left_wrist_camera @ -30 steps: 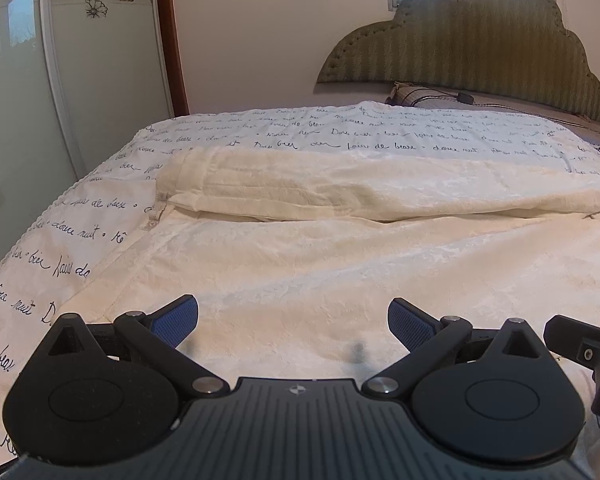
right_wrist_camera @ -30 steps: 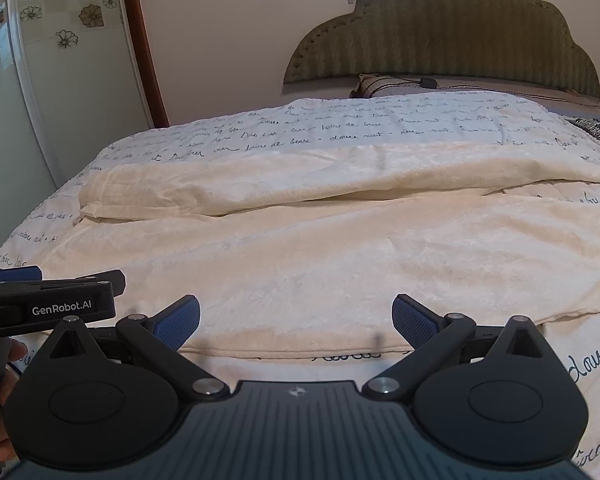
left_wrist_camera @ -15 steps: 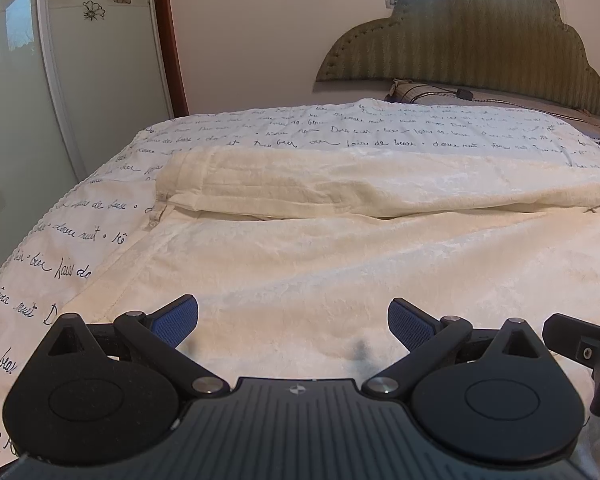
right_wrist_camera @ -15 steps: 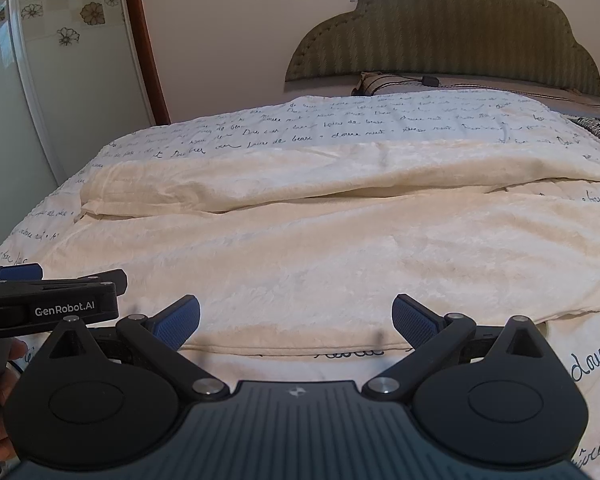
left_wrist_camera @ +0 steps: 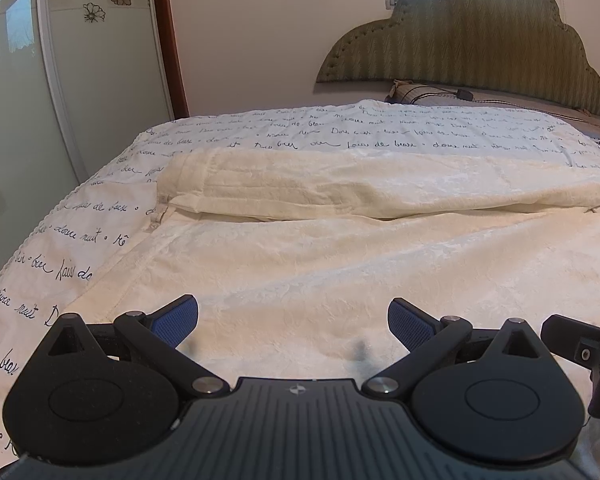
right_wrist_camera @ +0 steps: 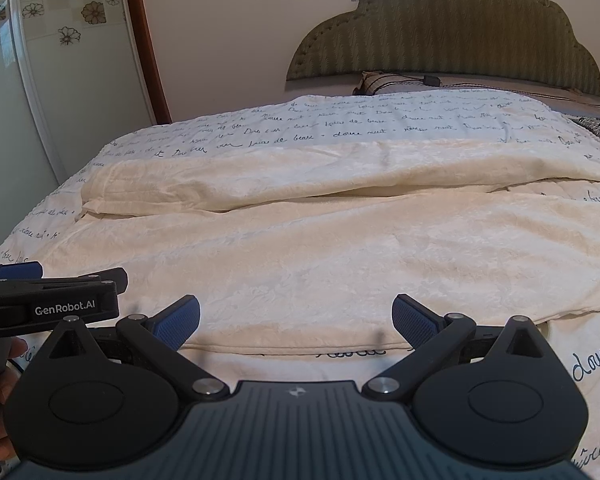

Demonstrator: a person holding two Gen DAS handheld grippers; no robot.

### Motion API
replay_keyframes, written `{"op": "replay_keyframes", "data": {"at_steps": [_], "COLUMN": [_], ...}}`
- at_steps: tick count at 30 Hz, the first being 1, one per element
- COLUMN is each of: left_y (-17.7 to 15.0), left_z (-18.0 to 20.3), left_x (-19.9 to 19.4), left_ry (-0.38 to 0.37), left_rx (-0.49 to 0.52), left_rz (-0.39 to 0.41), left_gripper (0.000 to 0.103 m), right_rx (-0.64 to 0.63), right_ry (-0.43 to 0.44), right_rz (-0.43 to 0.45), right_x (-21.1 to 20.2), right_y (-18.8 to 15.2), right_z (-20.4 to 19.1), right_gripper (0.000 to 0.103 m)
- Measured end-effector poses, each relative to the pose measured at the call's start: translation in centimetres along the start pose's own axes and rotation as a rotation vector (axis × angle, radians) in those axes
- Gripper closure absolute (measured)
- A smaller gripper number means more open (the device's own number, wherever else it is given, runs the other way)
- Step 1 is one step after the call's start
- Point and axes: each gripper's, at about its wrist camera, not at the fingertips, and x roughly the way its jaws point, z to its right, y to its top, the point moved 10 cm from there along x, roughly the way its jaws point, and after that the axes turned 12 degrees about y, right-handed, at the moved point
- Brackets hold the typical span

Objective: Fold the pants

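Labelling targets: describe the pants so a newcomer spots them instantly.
Start at the green headboard, then come down the bed to the white cover with dark handwriting. The pants lie spread across it: plain cream, textured, with no writing on them.

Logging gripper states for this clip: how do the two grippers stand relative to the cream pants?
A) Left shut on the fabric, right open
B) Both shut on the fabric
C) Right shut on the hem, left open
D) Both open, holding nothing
D: the left gripper and the right gripper both have their blue pads spread wide with the cream pants lying flat on the bed, ungripped.
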Motion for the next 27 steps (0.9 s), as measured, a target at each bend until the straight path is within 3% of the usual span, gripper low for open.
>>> {"op": "replay_keyframes", "data": {"at_steps": [12,21,25,27], "left_y": [-0.4,0.6,1.7,2.3], "left_z": [0.1,-1.9,-3.6,-4.4], "left_x": [1.3,3.0,4.4,5.2], "left_ry": [-0.014,-0.013,0.004,0.023], "left_rx": [0.004,-0.036,-0.067,-0.076], "left_rz": [-0.024,0.002,0.018,0.032], "left_gripper": [0.0,0.0,0.0,0.0], "right_rx": [-0.064,-0.268,-0.395,-0.477], "right_ry": [0.018,0.125,0.128,0.08], "right_rz": [0.008,-0.008,0.009,0.066], "right_x": [0.6,3.0,4.6,5.5], "right_y": [0.6,3.6,6.2,8.3], "right_z": [-0.7,-4.2,-6.0,-6.7], "right_gripper": [0.0,0.0,0.0,0.0]}}
